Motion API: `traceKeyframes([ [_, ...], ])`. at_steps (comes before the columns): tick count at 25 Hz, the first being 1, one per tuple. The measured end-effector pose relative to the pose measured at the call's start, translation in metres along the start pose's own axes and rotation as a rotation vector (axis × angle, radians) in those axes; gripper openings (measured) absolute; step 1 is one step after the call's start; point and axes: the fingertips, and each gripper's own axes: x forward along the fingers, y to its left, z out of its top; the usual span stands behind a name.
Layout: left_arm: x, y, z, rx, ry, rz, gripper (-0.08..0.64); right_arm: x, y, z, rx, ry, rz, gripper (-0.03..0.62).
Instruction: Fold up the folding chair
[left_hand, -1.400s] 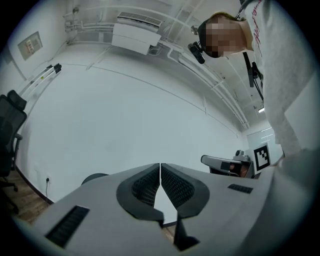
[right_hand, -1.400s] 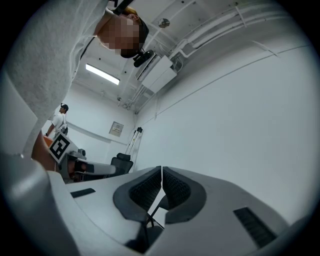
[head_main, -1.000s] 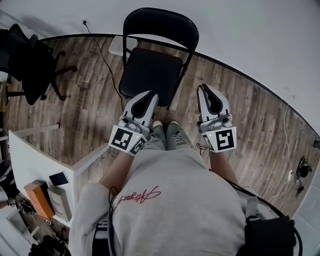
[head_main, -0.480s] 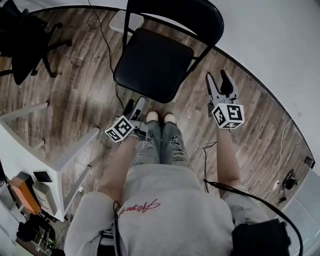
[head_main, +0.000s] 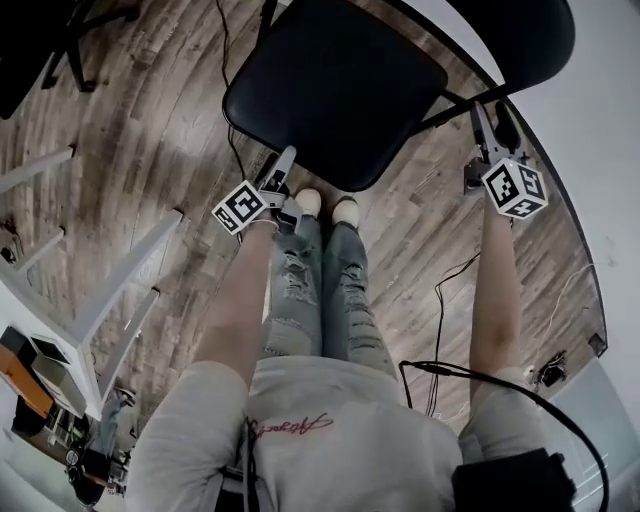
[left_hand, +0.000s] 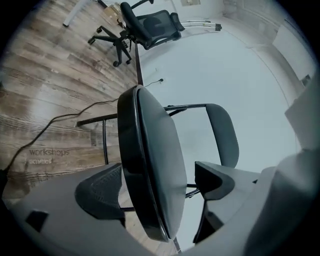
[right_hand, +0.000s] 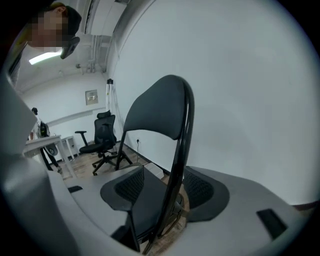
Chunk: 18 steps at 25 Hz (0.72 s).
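Left gripper view shows the left gripper (head_main: 284, 165) with its jaws opening and the padded front edge of the seat (left_hand: 150, 170) between them, the pads clear of it. Right gripper (head_main: 492, 125) has its jaws spread apart on either side of the side tube (right_hand: 181, 150) of the backrest, not clamping it. Both belong to the black metal folding chair (head_main: 335, 90), which stands unfolded on the wood-plank floor (head_main: 150, 130) against a white wall (right_hand: 240, 90), directly before the person's feet.
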Motion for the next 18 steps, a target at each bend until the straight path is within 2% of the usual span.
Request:
traceKeyframes([
  [2, 0.008, 0.009, -0.001, 0.005, 0.033, 0.002, 0.453, 0.007, 0.0, -0.002, -0.03, -0.001, -0.004, 0.233],
  [5, 0.017, 0.022, -0.004, 0.007, 0.076, 0.015, 0.453, 0.013, -0.009, -0.01, -0.024, 0.021, -0.029, 0.233],
  [10, 0.038, 0.025, 0.002, -0.007, 0.096, -0.022, 0.453, 0.031, -0.012, -0.007, -0.03, 0.042, -0.028, 0.232],
  [12, 0.046, 0.027, 0.004, 0.035, 0.121, -0.001, 0.453, 0.038, -0.01, -0.001, -0.024, 0.029, -0.027, 0.232],
  [14, 0.05, 0.027, 0.005, 0.077, 0.151, -0.008, 0.453, 0.041, -0.015, 0.003, 0.039, 0.005, -0.042, 0.224],
  [16, 0.053, 0.022, 0.003, 0.051, 0.166, -0.054, 0.451, 0.042, -0.023, 0.007, 0.146, -0.03, -0.068, 0.094],
  [18, 0.056, 0.018, 0.004, 0.007, 0.148, -0.079, 0.431, 0.042, -0.025, 0.009, 0.223, -0.061, -0.063, 0.078],
])
